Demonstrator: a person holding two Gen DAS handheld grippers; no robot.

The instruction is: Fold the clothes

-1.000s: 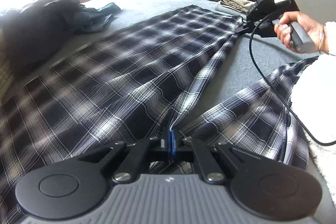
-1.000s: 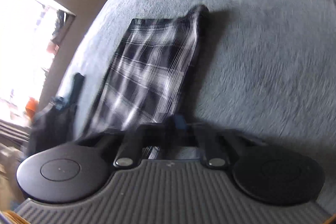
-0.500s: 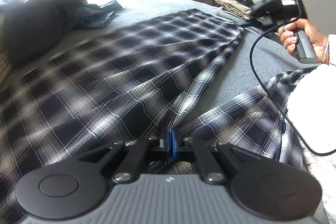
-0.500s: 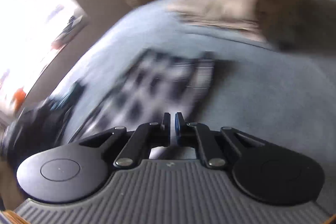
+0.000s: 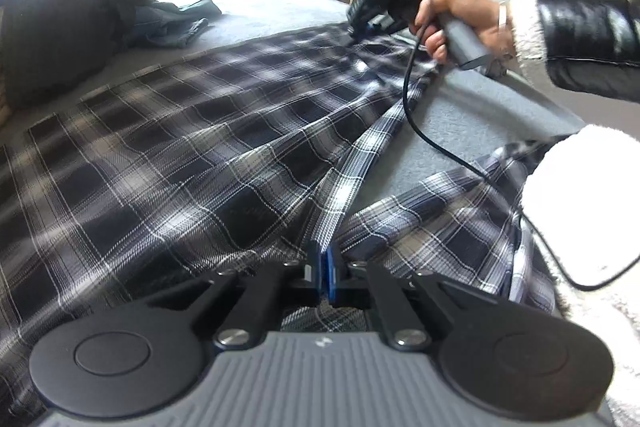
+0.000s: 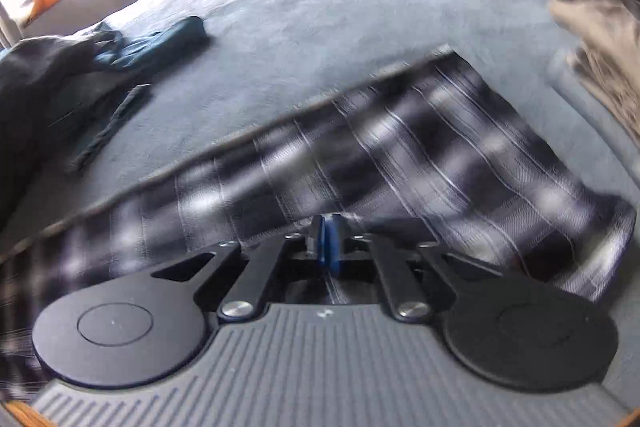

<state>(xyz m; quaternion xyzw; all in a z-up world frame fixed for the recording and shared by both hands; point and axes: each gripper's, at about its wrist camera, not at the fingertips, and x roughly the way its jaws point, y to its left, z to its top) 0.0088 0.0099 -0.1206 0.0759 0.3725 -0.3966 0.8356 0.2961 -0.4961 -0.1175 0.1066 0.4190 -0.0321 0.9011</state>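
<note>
Left wrist view: my left gripper (image 5: 323, 265) is pinched on the edge of the plaid shirt (image 5: 192, 155), which lies spread over the grey bed (image 5: 452, 123). My right hand (image 5: 460, 23) holds the right gripper (image 5: 362, 23) at the shirt's far end.

Right wrist view: right gripper (image 6: 327, 247) is clamped on plaid shirt (image 6: 420, 155) fabric, blurred. Dark clothes pile (image 6: 52, 75) to the left.

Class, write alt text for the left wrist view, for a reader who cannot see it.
The left tool is shut on an edge of a black-and-white plaid shirt spread over a grey bed cover. Farther off, a hand holds the right tool at the shirt's far end. A dark clothes pile lies at left.
</note>
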